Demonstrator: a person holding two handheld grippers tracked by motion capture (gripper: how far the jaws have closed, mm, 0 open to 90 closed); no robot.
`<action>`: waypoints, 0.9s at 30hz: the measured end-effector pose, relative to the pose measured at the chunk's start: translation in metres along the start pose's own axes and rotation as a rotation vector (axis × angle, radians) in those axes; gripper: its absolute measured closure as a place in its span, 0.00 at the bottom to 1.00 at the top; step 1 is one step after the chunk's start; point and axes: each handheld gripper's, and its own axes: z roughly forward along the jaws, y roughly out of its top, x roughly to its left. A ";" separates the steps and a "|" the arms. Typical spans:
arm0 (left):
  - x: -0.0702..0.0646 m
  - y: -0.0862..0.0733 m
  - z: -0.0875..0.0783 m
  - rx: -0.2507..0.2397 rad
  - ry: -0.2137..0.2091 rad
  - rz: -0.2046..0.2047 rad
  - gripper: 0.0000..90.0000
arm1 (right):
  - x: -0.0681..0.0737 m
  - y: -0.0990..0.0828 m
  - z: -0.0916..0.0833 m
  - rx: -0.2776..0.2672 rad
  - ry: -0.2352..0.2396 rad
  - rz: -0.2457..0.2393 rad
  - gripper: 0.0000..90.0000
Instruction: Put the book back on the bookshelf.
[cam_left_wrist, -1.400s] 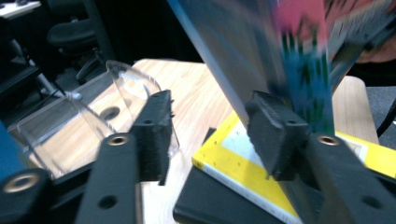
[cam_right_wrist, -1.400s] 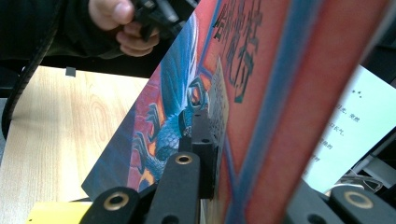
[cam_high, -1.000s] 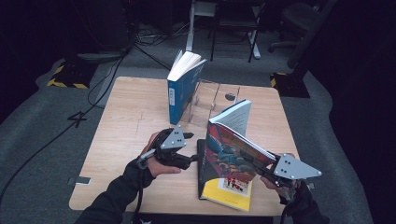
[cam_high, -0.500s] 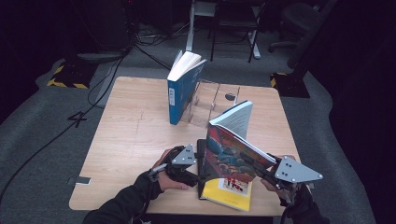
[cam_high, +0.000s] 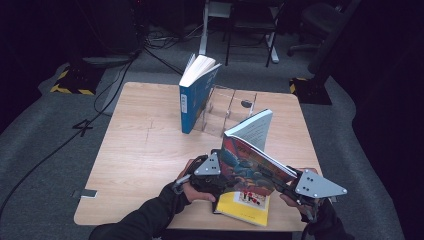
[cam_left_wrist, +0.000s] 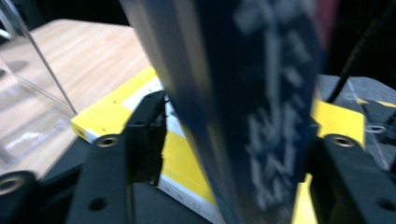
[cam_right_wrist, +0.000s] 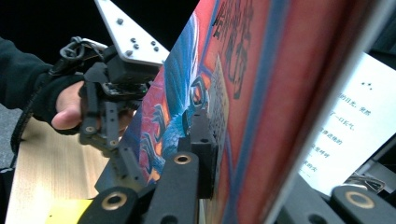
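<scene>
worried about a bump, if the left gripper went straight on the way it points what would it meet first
The colourful book, whose spine stands between the jaws of the left gripper, which have just been closing. The yellow book lies flat beneath; how close is unclear.

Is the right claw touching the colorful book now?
Touching. In the right gripper view, the right claw clamps the colorful book, its left finger flat against the cover.

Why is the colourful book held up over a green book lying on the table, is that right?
Not quite: the book lying flat under the colourful book is yellow, not green. The high view shows it on the table, and the left gripper view shows its yellow cover too. The colourful book is indeed held up above it.
</scene>
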 end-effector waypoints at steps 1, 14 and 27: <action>0.000 0.001 0.001 -0.005 -0.003 -0.003 0.52 | 0.000 0.000 0.000 0.002 0.000 -0.003 0.94; -0.003 0.002 -0.002 -0.004 -0.033 0.048 0.76 | -0.011 -0.005 -0.011 0.023 -0.070 0.015 0.80; -0.009 0.000 -0.003 -0.006 -0.074 0.065 0.80 | -0.030 -0.017 -0.024 0.044 -0.157 0.118 0.54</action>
